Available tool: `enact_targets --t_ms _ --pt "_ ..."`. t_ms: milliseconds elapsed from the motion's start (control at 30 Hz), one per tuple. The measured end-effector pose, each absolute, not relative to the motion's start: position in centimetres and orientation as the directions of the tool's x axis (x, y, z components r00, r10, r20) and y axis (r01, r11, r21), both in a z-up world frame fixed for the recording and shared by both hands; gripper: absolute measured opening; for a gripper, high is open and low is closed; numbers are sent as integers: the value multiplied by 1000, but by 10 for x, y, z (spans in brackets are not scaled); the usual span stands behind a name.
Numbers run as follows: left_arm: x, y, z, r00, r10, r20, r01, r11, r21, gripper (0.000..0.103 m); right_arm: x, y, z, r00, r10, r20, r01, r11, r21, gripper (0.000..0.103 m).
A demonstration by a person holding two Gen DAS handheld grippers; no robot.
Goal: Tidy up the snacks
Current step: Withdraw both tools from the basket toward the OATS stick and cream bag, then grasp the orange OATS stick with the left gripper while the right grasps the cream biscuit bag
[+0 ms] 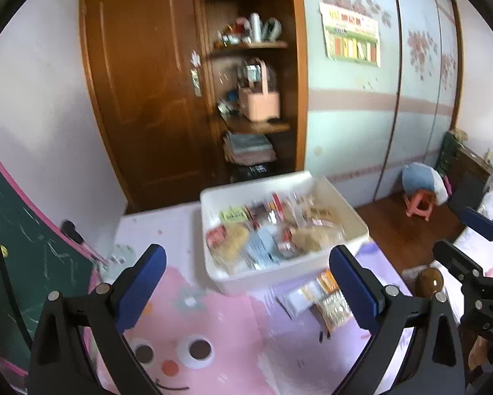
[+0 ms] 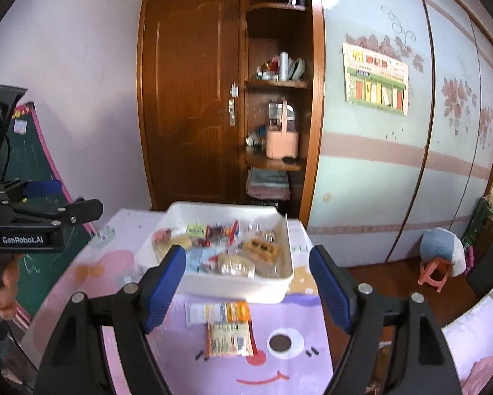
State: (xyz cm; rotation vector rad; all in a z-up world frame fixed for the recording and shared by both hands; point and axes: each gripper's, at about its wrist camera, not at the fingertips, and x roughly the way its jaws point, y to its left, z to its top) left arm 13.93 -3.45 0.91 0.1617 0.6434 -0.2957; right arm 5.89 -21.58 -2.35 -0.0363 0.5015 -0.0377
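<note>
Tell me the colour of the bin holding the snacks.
White. The bin shows best in the right wrist view, sitting on the pink and purple cartoon mat.

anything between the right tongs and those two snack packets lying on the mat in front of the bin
Nothing visible does. The right tongs stand open and empty over the mat, and the two snack packets lie bare between the tongs and the white bin, with nothing on top of them.

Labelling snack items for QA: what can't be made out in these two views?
- Packets in the white plastic bin: motion-blurred in both views, print unreadable.
- Orange-and-white packets on the mat: left wrist view, partly behind the left gripper finger.
- Right gripper: fingers hide the bin's near corners.
</note>
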Motion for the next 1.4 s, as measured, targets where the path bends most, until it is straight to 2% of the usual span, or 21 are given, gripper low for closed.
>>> enact_targets --t_ms 200,700,1033,1100,1233,1400 --pt "146 -40 -55 683 -211 -700 328 944 36 99 65 -223 -73 823 -2 -569 7 1000 6 78" --pt "173 -55 -172 559 -192 -807 284 958 -31 99 107 -250 -177 645 55 -763 36 994 102 78" --pt "190 -70 -193 529 -189 -827 346 938 7 99 146 -236 -227 520 168 -837 -25 983 182 78" --pt "193 -69 -196 521 -194 -831 348 938 -1 99 151 -230 -232 532 132 -836 -28 990 138 78" --pt "200 -70 -197 500 -214 -839 387 922 -4 99 161 -216 -242 514 98 -852 -64 995 76 92" --pt "202 -85 -197 490 -220 -844 479 876 50 99 165 -207 -249 504 36 -863 -69 998 2 92"
